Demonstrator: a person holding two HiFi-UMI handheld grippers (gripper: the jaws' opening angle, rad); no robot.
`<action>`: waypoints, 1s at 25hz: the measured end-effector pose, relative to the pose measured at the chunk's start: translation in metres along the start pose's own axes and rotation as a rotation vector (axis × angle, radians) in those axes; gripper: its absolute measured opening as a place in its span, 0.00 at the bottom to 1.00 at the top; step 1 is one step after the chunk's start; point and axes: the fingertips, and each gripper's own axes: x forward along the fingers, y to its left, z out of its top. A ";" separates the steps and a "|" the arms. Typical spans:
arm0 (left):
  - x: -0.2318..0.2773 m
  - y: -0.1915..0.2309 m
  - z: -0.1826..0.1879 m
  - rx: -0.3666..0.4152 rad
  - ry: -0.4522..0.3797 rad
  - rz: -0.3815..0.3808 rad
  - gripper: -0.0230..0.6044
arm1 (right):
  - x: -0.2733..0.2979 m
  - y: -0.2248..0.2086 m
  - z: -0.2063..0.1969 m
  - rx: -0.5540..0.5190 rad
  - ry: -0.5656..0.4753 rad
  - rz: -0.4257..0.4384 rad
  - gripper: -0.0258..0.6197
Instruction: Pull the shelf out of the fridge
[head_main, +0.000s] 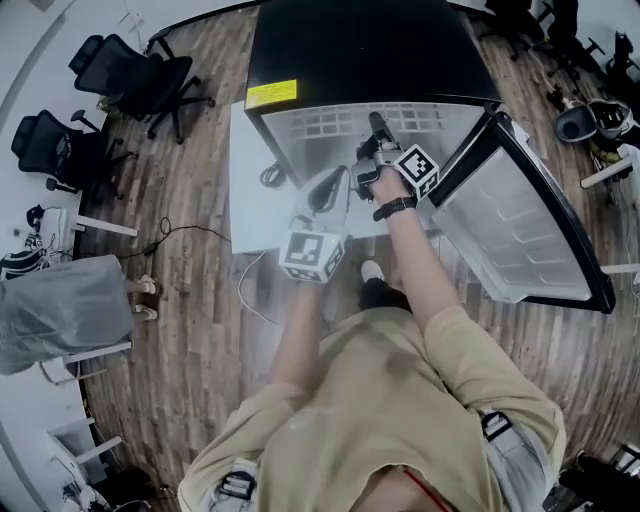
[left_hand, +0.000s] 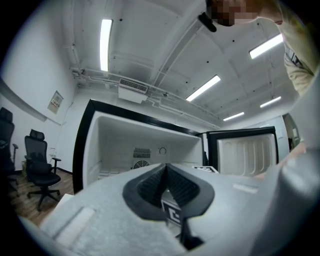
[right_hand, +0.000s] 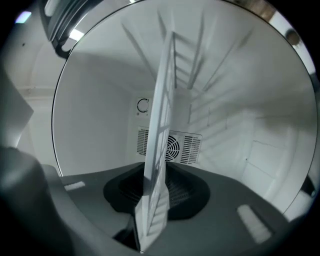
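The right gripper's pads (right_hand: 187, 191) are clamped on the front edge of the shelf (right_hand: 160, 125), one on each face. In the right gripper view the plate shows edge-on, running from the pads towards the fan vent (right_hand: 176, 148) in the back wall. The shelf is still inside the fridge (head_main: 370, 50), with only its front lip in the right gripper (right_hand: 157, 195).

The grip looks set and the pull has not yet begun. A good pull would probably run straight back along the shelf's own plane, slow and level, so that the plate neither twists between the pads nor jams against the side walls. It may have to be lifted slightly if a stop holds it; no such stop can be made out. The hold is narrow and near the middle, so the plate may swing once it leaves its supports.

The left gripper (left_hand: 167, 189) has its fingers together on nothing. It hangs just short of the opening, beside the right wrist, and could steady the plate as it comes free.

The door (head_main: 520, 230) stands wide to the person's right, clear of the pulling line. A white board (head_main: 250, 210) lies under the fridge's front and a cable (head_main: 190, 235) trails over the floor to the left. Two chairs (head_main: 140, 75) stand well apart. The person's own feet are what is most in the way of a step back.
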 end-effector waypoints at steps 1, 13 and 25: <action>0.000 -0.003 0.001 0.003 0.000 -0.005 0.03 | 0.001 0.000 0.001 0.045 -0.014 0.009 0.18; -0.012 -0.026 0.007 0.008 0.001 -0.032 0.03 | -0.001 -0.001 0.003 0.100 0.007 -0.050 0.09; -0.023 -0.048 0.012 0.013 0.001 -0.047 0.03 | -0.024 0.003 -0.003 0.153 -0.008 -0.075 0.09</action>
